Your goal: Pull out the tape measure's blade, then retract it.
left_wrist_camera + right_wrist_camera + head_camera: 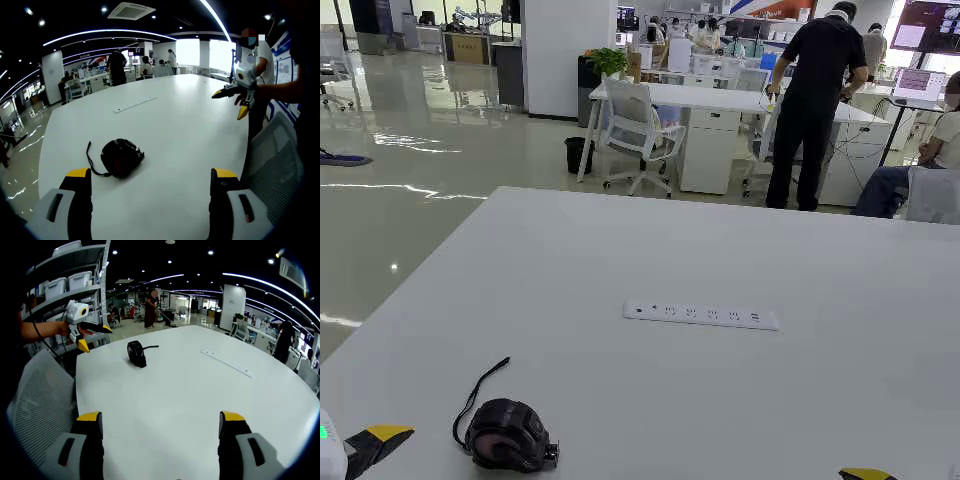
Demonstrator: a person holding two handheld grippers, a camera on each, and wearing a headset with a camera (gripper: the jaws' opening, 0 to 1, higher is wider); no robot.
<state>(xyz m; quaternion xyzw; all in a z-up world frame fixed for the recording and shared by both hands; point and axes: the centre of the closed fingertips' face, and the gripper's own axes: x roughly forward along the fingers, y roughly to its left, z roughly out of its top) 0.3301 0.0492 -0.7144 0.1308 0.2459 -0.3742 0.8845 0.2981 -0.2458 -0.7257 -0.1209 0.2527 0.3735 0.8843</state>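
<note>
Tape measure (121, 157) lies on the white tabletop (740, 400), its black strap trailing off to one side. I see it just ahead of my left gripper (151, 174), nearer the left jaw; that gripper is spread wide and holds nothing. My right gripper (160, 416) is equally wide and empty, well apart from it.
</note>
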